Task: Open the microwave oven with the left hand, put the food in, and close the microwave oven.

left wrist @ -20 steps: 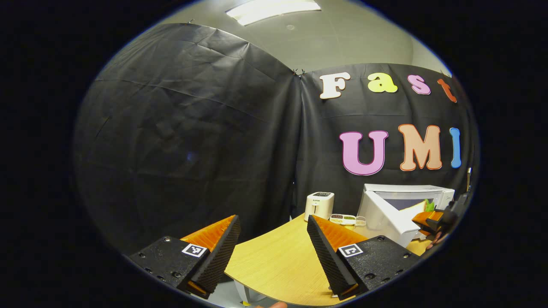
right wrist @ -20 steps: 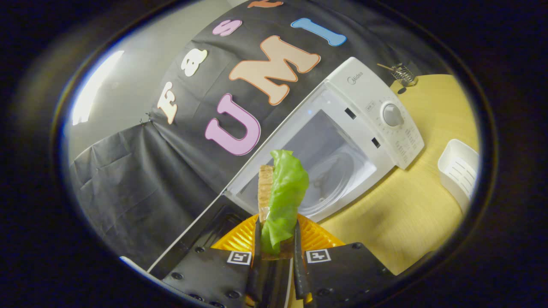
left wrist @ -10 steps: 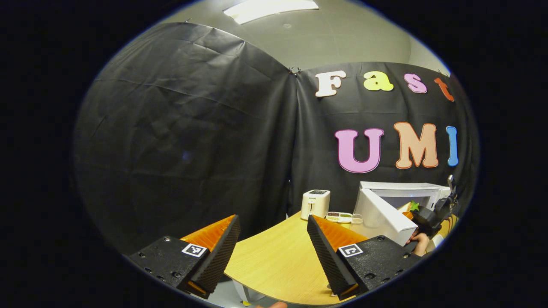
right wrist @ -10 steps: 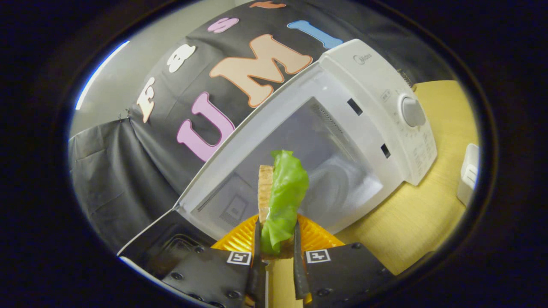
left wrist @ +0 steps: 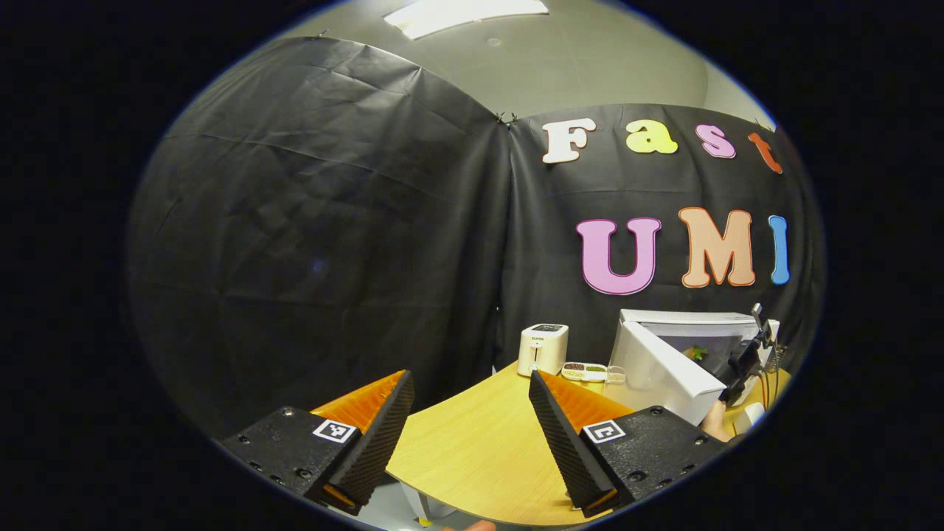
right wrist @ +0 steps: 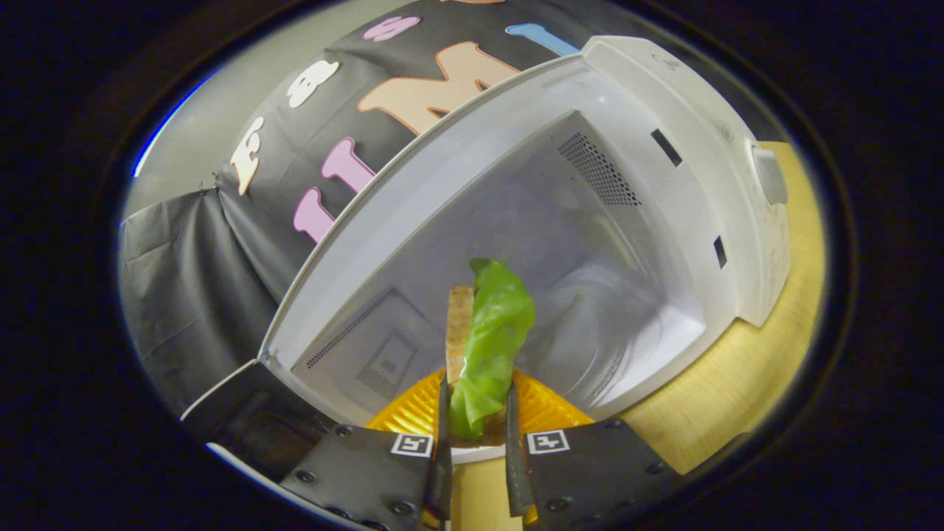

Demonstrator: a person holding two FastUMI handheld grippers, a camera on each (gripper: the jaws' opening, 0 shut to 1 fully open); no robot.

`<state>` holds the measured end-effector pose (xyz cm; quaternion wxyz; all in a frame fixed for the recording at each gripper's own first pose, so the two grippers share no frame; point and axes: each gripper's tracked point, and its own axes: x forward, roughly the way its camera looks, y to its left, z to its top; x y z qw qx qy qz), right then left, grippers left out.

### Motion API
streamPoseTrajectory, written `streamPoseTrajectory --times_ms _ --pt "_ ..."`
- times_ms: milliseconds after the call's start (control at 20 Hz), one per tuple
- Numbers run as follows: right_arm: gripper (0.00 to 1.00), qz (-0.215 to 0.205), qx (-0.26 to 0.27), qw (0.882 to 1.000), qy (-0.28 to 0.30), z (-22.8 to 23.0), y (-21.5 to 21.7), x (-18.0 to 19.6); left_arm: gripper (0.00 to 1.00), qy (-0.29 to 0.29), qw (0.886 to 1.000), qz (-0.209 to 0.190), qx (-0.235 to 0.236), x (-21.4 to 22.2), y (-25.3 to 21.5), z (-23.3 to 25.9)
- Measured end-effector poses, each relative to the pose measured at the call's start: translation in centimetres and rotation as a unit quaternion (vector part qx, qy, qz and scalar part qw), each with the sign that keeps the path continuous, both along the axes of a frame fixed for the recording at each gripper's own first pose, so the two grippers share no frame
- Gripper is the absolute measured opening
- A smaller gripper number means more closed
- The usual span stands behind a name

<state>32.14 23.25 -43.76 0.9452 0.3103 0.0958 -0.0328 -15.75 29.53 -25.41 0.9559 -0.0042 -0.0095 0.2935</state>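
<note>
The right hand-held gripper (right wrist: 476, 442) clamped the food (right wrist: 487, 346), bread with lettuce, at centre frame before the open microwave oven (right wrist: 590, 221). The left hand-held gripper (left wrist: 472, 428) stood wide and empty at the bottom of the frame over the counter (left wrist: 472, 457).

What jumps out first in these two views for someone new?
In the right gripper view, the sandwich with its bright green lettuce, pinched in the right gripper, is at the mouth of the open microwave. In the left gripper view, the left gripper hangs open and empty over the wooden table.
</note>
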Motion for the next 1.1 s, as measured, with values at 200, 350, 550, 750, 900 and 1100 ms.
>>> streamPoseTrajectory --times_ms 200,350,550,750,900,1100 --pt "0.34 -0.009 -0.026 0.999 0.022 -0.6 -1.4 0.6 0.96 0.000 1.000 -0.010 -0.003 0.4 -0.6 -0.2" --pt "0.47 -0.030 -0.089 0.995 0.027 -0.7 -3.1 0.5 0.96 0.000 1.000 -0.007 -0.001 0.3 -0.3 -0.1" --pt "1.00 -0.020 -0.176 0.984 0.022 0.1 -4.5 0.4 0.96 0.002 1.000 0.000 0.001 0.2 0.1 -0.2" --pt "0.91 -0.011 -0.210 0.978 -0.008 2.9 -4.7 -0.9 0.96 0.006 1.000 -0.001 -0.001 0.4 0.1 -0.4" --pt "0.99 0.027 -0.207 0.978 -0.023 4.0 -4.2 -3.8 0.96 0.006 1.000 0.002 -0.001 0.2 0.2 -0.4" --pt "1.00 0.042 -0.205 0.976 -0.062 6.8 -6.1 -8.9 0.96 0.013 1.000 0.008 -0.002 0.3 0.4 -0.8"
